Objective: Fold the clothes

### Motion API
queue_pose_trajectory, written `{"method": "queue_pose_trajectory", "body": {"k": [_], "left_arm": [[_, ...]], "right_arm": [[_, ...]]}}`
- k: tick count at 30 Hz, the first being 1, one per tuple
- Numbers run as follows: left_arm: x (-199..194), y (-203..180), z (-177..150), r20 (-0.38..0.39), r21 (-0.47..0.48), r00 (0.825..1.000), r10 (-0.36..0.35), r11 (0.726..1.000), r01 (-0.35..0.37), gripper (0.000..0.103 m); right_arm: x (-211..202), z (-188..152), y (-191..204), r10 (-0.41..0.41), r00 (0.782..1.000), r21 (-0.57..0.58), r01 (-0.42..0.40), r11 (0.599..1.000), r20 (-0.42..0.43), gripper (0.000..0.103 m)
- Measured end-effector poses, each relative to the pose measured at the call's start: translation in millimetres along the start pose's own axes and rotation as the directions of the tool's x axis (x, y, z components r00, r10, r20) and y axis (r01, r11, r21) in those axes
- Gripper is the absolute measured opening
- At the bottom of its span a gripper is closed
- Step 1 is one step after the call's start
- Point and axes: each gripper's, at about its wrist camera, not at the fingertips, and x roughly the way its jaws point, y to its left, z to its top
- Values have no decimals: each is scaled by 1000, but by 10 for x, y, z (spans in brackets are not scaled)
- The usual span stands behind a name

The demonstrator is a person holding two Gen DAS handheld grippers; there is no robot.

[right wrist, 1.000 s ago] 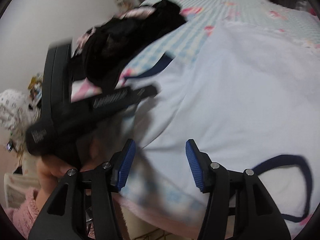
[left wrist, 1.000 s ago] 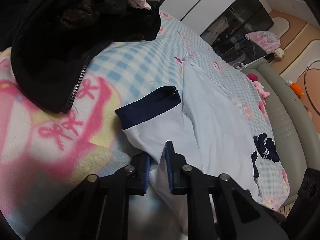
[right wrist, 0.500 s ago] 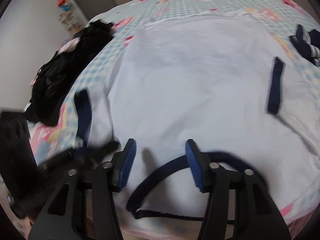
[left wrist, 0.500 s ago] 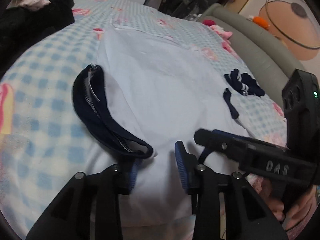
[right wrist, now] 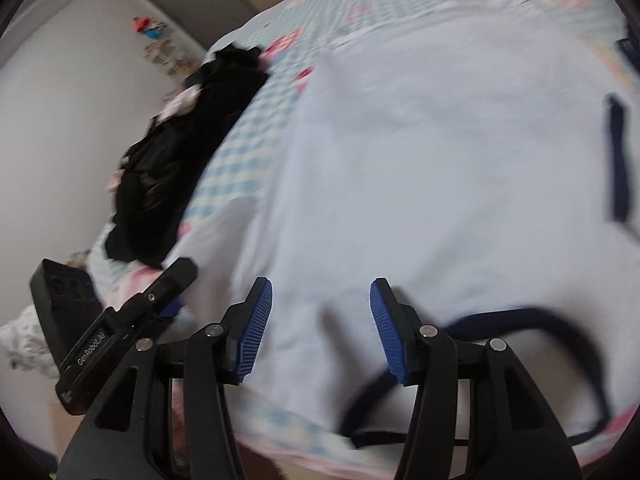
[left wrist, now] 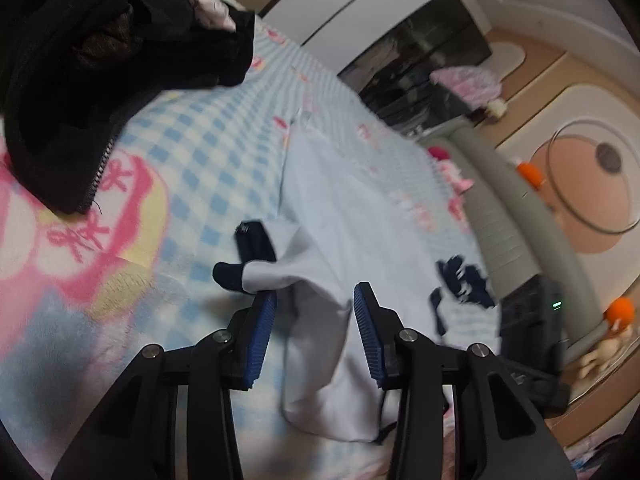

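Note:
A white T-shirt (left wrist: pixel 360 220) with navy trim lies spread on the bed. In the left wrist view its near sleeve is bunched up, the navy cuff (left wrist: pixel 256 244) just beyond the left fingertip. My left gripper (left wrist: pixel 316 292) is open, with shirt cloth lying loose between its blue pads. In the right wrist view my right gripper (right wrist: pixel 322 282) hovers open over the T-shirt (right wrist: pixel 440 160), just left of the navy neckline (right wrist: pixel 540 320). The far sleeve cuff (right wrist: pixel 618 160) lies flat at the right. The left gripper's body (right wrist: pixel 120 320) shows at the lower left.
A black zip jacket pile (left wrist: pixel 80 60) sits on the checked blue blanket (left wrist: pixel 192 140), also the black jacket pile (right wrist: pixel 160 168) left of the shirt. A small navy striped garment (left wrist: pixel 464 284) lies beyond the shirt. A grey padded bed frame (left wrist: pixel 512 220) borders the far side.
The left gripper, shut on the shirt's cloth a second ago, now stands open, and the sleeve has bunched up at its tip. The right gripper has moved along the shirt to the neckline.

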Motion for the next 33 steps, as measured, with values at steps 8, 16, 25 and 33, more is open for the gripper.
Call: {"method": "queue_pose_trajectory", "body": {"k": [8, 16, 25, 33], "left_arm": [[-177, 411, 117, 67, -186, 996, 62, 981, -48, 41], [-72, 409, 165, 20, -145, 999, 33, 989, -30, 43], [241, 90, 90, -91, -16, 996, -20, 1000, 18, 44], [442, -445, -189, -190, 232, 982, 3, 972, 42, 44]], "right_arm": [[319, -81, 861, -29, 998, -359, 9, 933, -48, 63], [556, 78, 1075, -231, 971, -454, 236, 859, 69, 23], [0, 86, -132, -152, 980, 143, 134, 981, 126, 11], [-174, 31, -218, -198, 974, 80, 189, 979, 113, 34]]}}
